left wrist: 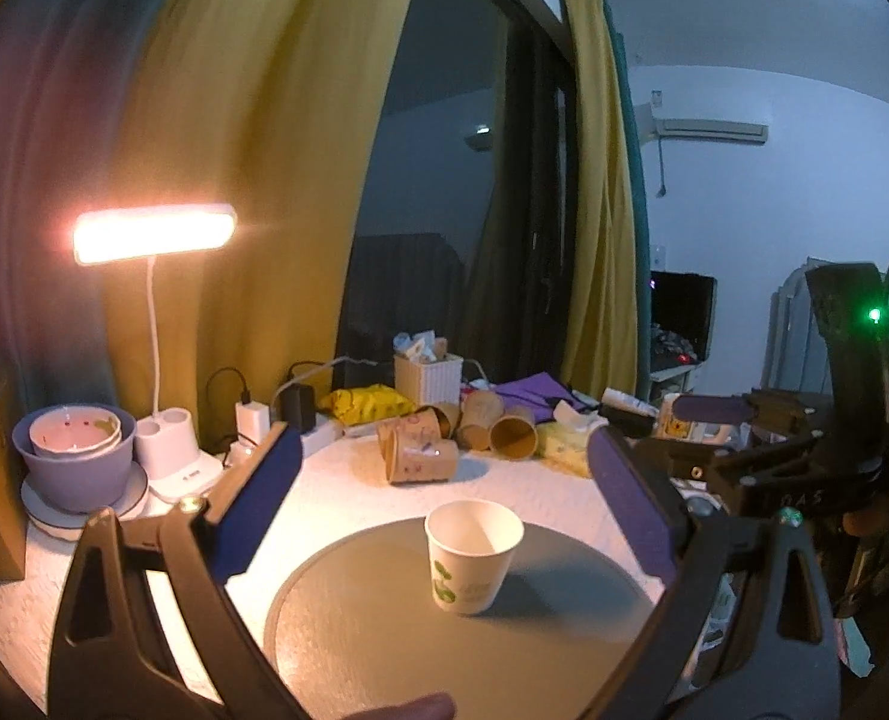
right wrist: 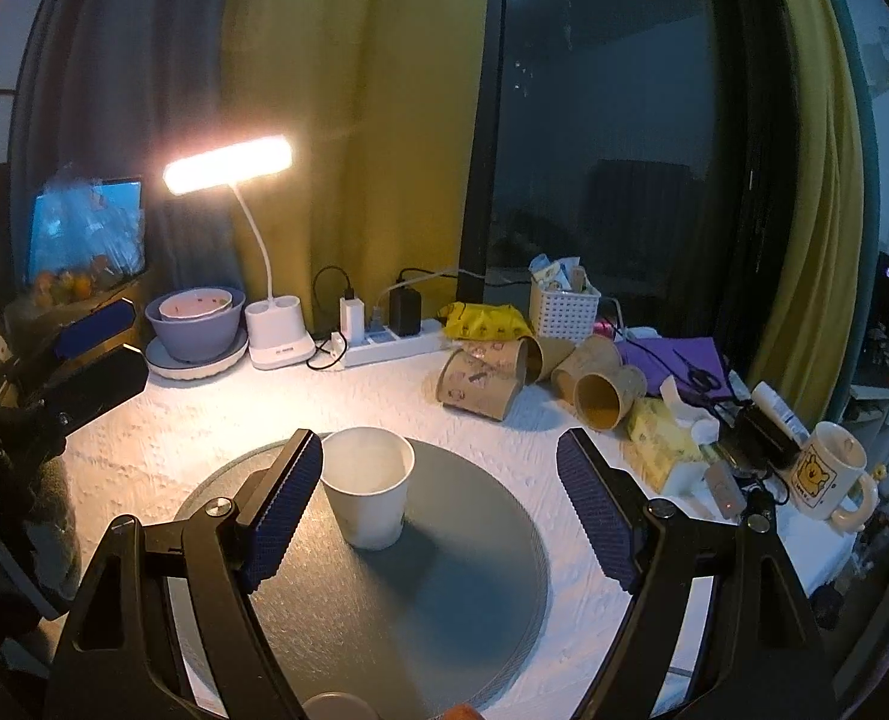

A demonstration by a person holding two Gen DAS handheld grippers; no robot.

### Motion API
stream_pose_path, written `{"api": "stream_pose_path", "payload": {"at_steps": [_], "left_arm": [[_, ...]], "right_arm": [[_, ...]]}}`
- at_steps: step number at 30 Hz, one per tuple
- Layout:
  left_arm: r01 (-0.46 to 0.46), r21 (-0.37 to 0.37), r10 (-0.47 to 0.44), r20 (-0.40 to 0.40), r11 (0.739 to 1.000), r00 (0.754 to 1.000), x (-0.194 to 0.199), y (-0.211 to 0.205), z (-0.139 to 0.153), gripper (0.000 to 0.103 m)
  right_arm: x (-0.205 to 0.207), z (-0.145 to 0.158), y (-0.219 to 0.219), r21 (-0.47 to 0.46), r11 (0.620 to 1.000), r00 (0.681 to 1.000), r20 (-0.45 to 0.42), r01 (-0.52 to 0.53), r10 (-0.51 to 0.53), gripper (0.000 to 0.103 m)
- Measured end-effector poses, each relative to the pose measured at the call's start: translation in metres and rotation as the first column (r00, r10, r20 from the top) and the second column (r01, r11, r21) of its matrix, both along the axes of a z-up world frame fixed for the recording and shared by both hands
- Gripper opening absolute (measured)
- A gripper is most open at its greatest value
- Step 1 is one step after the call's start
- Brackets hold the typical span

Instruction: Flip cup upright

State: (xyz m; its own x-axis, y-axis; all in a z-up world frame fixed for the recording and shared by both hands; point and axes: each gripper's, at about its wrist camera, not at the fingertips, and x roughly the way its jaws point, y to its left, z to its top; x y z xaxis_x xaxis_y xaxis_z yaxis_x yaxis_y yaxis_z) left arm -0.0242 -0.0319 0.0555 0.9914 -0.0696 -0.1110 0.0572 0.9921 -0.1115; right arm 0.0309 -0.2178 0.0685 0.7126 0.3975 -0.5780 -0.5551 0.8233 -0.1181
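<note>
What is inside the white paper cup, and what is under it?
The white paper cup looks empty inside. It stands upright on the round grey mat; the mat surface directly beneath it is covered.

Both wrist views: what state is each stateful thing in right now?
White paper cup: upright, mouth up, empty, on the grey mat.
Left claw: open, holding nothing.
Right claw: open, holding nothing.
Desk lamp: lit.
Brown paper cups: lying on their sides.
Yellow-print mug: upright.

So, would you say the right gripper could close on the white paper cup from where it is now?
Probably yes. The right gripper is open, and the white paper cup stands upright on the round grey mat just beside its left finger, with nothing between them. It would need a small shift left to straddle the cup.
</note>
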Motion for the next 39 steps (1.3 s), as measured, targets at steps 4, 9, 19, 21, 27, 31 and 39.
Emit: {"api": "stream_pose_path", "payload": {"at_steps": [4,9,19,21,27,31,39], "left_arm": [[0.004,0.0,-0.004,0.018,1.0,1.0,-0.004,0.001,0.004,0.097],[0.008,0.0,-0.008,0.046,1.0,0.999,-0.012,0.001,0.009,0.097],[0.015,-0.045,-0.013,0.054,0.999,0.998,-0.012,0.013,0.008,0.101],[0.016,-0.05,-0.014,0.051,0.999,0.999,-0.011,0.014,0.007,0.101],[0.014,-0.055,-0.011,0.05,0.998,0.999,-0.011,0.016,0.007,0.102],[0.013,-0.052,-0.01,0.048,0.999,0.999,-0.01,0.016,0.007,0.102],[0.012,-0.052,-0.009,0.047,0.999,0.999,-0.01,0.015,0.007,0.102]], "right_arm": [[-0.004,0.006,0.0,0.008,1.0,1.0,0.015,-0.003,0.002,0.083],[-0.007,0.012,-0.002,0.029,1.0,1.0,0.028,-0.005,0.004,0.083],[-0.001,0.013,-0.013,0.098,0.995,1.0,0.0,0.018,-0.018,0.083],[-0.001,0.012,-0.014,0.1,0.995,1.0,-0.005,0.022,-0.021,0.083],[-0.001,0.012,-0.015,0.101,0.995,1.0,-0.007,0.023,-0.023,0.083],[-0.001,0.012,-0.015,0.102,0.994,1.0,-0.007,0.024,-0.023,0.083],[0.001,0.011,-0.016,0.097,0.995,1.0,-0.01,0.022,-0.021,0.083]]}}
